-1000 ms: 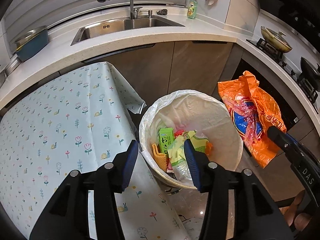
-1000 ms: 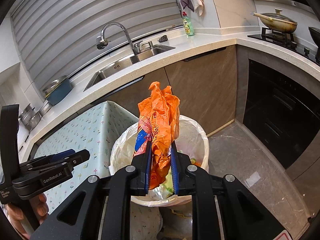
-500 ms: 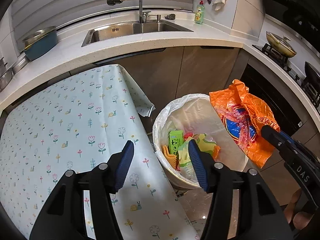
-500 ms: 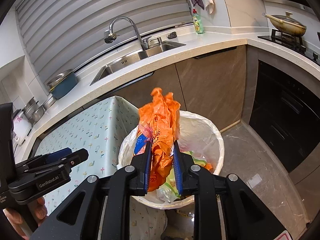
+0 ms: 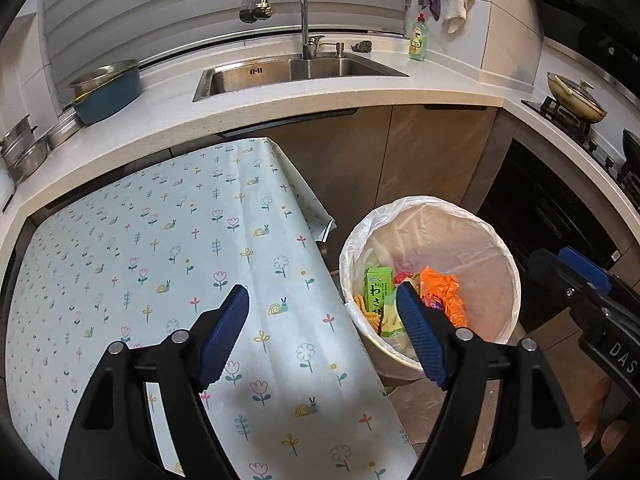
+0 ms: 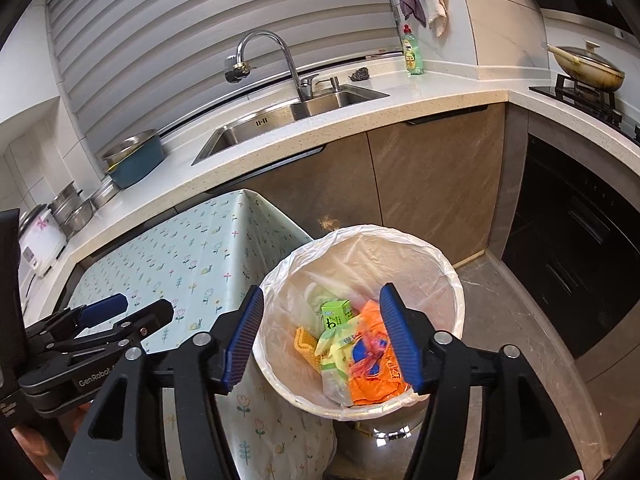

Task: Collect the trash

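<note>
A round trash bin (image 6: 452, 280) lined with a white bag stands on the floor beside the table; it also shows in the left wrist view (image 5: 508, 248). The orange plastic bag (image 6: 374, 376) lies inside it on other trash, next to a green carton (image 6: 336, 314); in the left wrist view the orange bag (image 5: 442, 292) and the carton (image 5: 378, 286) show too. My right gripper (image 6: 322, 338) is open and empty above the bin. My left gripper (image 5: 322, 334) is open and empty above the table's edge.
A table with a floral cloth (image 5: 160, 248) stands left of the bin. Behind it runs a counter with a sink (image 5: 296, 70), a blue pot (image 5: 106, 88) and a soap bottle (image 5: 417, 38). A stove with a pan (image 5: 576, 98) is at the right.
My right gripper has opened and let go of the orange bag, which has dropped into the bin. My left gripper has shifted left over the table.
</note>
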A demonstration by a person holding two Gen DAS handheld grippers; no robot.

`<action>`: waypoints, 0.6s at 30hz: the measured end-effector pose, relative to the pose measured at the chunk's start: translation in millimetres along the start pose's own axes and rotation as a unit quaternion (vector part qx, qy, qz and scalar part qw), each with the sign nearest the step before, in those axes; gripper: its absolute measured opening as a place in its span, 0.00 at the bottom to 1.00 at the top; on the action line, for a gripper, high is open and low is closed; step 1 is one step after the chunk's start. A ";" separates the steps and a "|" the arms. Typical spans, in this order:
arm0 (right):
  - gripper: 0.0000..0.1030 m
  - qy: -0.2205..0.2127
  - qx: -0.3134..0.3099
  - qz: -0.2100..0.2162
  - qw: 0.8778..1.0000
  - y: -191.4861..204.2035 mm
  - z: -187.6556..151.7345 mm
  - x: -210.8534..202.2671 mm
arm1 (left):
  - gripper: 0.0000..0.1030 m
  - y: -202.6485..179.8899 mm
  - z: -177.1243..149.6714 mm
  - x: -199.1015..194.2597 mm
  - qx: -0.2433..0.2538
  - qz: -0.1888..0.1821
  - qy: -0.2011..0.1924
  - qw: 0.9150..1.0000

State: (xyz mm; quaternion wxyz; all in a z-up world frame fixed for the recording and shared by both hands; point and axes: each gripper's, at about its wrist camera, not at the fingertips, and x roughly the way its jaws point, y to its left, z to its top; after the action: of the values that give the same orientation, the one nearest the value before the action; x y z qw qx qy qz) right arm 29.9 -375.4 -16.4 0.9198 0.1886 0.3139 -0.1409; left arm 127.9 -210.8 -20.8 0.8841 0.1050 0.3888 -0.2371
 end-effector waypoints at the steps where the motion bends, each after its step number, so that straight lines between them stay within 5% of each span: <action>1: 0.63 -0.001 -0.005 -0.001 1.000 2.6 -0.6 -2.9 | 0.73 1.2 -1.5 -1.7 -0.001 0.003 -0.002 1.000; 18: 0.84 -0.005 -0.080 -0.034 0.996 47.5 -23.7 -43.1 | 0.89 21.9 -33.1 -37.1 -0.014 0.029 -0.018 0.999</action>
State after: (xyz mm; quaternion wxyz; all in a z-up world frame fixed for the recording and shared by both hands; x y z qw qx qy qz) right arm 2.5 -316.8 5.7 0.9282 0.1026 0.3258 -0.1472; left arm 96.0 -167.1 -15.8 0.8988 0.1002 0.3729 -0.2075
